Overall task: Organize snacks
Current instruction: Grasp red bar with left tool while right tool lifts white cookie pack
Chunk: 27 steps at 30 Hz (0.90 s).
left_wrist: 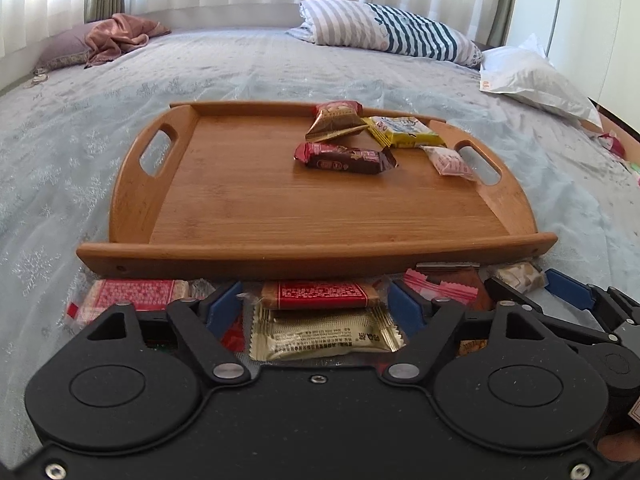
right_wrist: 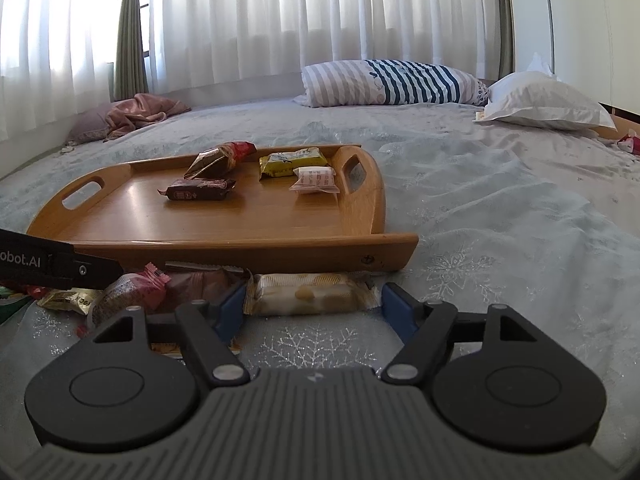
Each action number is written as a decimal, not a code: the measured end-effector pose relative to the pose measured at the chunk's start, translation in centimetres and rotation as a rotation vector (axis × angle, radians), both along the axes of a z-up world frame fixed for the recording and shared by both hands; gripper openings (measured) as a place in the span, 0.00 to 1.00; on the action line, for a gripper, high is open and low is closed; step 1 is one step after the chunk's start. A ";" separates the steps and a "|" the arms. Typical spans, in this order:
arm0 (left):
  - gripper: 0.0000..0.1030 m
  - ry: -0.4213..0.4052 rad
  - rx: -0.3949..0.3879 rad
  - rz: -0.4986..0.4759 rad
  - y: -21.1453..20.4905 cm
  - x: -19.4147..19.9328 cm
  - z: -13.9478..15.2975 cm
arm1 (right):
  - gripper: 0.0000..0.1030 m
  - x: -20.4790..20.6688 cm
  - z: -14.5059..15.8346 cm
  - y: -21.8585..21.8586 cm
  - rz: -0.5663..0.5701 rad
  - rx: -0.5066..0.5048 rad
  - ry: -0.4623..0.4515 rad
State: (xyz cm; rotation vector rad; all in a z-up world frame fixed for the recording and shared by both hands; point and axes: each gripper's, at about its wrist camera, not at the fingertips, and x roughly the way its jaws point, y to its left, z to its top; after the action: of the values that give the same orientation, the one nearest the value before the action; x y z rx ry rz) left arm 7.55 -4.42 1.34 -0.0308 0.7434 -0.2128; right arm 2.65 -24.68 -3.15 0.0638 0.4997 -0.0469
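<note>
A wooden tray lies on the bed and holds several wrapped snacks, among them a dark red bar and a yellow pack. It also shows in the right wrist view. My left gripper is open, its blue fingers either side of a red-labelled snack bar and a gold packet in the pile before the tray. My right gripper is open around a pale biscuit pack on the bedspread. The right gripper also shows in the left wrist view.
More loose snacks lie left of the biscuit pack, in front of the tray. A striped pillow, a white pillow and a pink cloth lie at the far side of the bed. Curtains hang behind.
</note>
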 end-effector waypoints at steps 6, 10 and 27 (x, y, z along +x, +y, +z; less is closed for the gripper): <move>0.62 -0.018 0.014 -0.005 -0.2 -0.7 0.3 | 0.70 -0.1 0.0 0.2 0.006 -0.009 -0.006; 0.60 -0.036 0.036 -0.014 -0.5 -1.4 0.8 | 0.65 -0.5 0.2 0.3 0.010 -0.016 -0.018; 0.60 -0.131 0.032 -0.004 -0.1 -3.1 4.0 | 0.41 -1.5 1.9 0.0 -0.018 0.005 -0.040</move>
State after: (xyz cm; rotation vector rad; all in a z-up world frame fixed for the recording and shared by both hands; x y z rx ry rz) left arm 4.45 -4.53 5.30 0.0155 0.6163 -0.2049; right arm 1.15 -24.66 -1.20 0.0738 0.4591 -0.0617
